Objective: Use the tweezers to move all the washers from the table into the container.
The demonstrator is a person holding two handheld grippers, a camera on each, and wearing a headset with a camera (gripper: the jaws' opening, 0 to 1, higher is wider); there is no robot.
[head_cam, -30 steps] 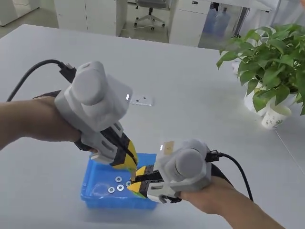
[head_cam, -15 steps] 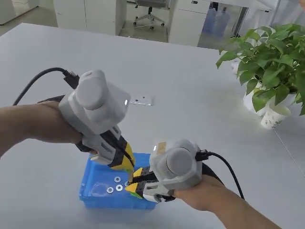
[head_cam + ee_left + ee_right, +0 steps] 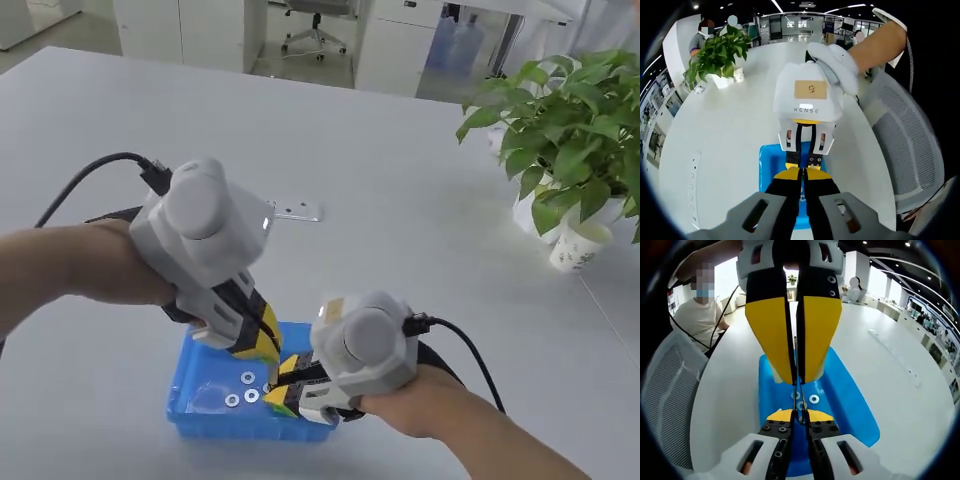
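Washers (image 3: pixel 247 377) are my job, and my two grippers meet nose to nose right over them. My left gripper (image 3: pixel 265 350) points down into the container (image 3: pixel 190 385), and its yellow jaws stand almost together, with just a slit between. In that slit runs a thin metal strip that I take for the tweezers (image 3: pixel 795 350). My right gripper (image 3: pixel 280 385) comes in low from the other side, tips touching or nearly touching the left one's. Its jaws too are drawn close on that thin strip, as far as I can tell. Whether the tweezers have a washer in their tip I cannot tell; the tip is too fine and is lost among the jaws. Just below the tips, three or so washers lie flat on the blue floor of the container, close to each other. I judge the task well along, perhaps at a drop or just past one. I can make out no washers loose on the table (image 3: pixel 400 200) near the container, though my hands and grippers hide part of it. If none are hidden there, what is left is to let go and lift clear. Farther off lie a small flat object (image 3: pixel 295 211) and a potted plant (image 3: pixel 560 130).
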